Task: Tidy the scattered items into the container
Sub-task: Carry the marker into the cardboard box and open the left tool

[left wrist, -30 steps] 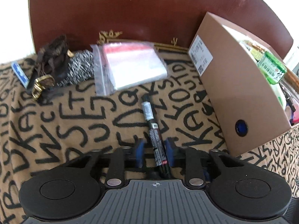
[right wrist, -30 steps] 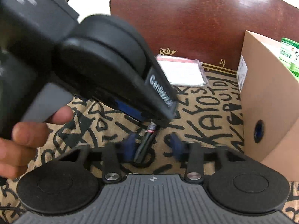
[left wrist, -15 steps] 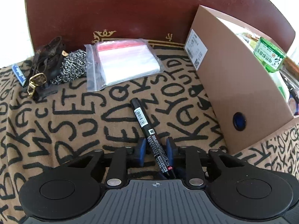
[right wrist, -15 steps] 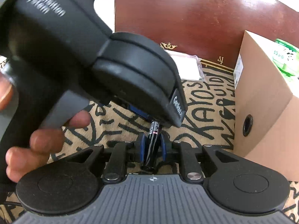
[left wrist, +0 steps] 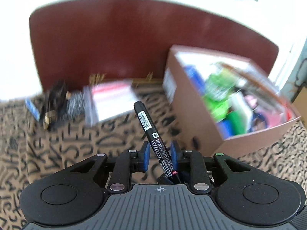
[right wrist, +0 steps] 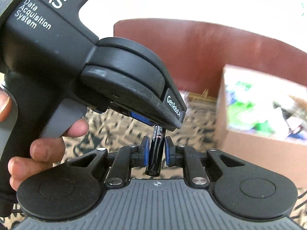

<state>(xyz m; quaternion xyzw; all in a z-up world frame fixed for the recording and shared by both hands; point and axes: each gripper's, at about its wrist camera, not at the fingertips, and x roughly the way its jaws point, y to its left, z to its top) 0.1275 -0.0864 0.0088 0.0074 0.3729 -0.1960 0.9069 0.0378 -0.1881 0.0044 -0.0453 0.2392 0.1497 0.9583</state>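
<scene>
the black marker point(left wrist: 151, 132) is off the patterned cloth point(left wrist: 57, 153), tilted, near the cardboard box point(left wrist: 191, 103). the right gripper point(right wrist: 155, 149) is clamped on its tail end. the left gripper point(left wrist: 160, 153) straddles the barrel with pads parted, touching only one side, apparently releasing it. the zip bag point(left wrist: 113, 101) and the dark strap point(left wrist: 53, 103) lie behind.

Bright daylight floods in from behind the scene — the background beyond the table blows out to plain white in both views. Heavy motion blur smears the patterned cloth point(left wrist: 57, 143) and the cardboard box point(left wrist: 191, 103), contents reduced to streaks of colour. Only the near parts are sharp: the black marker point(left wrist: 148, 126), its barcode legible. Fisheye bending curves the table edge — corners go dark.
</scene>
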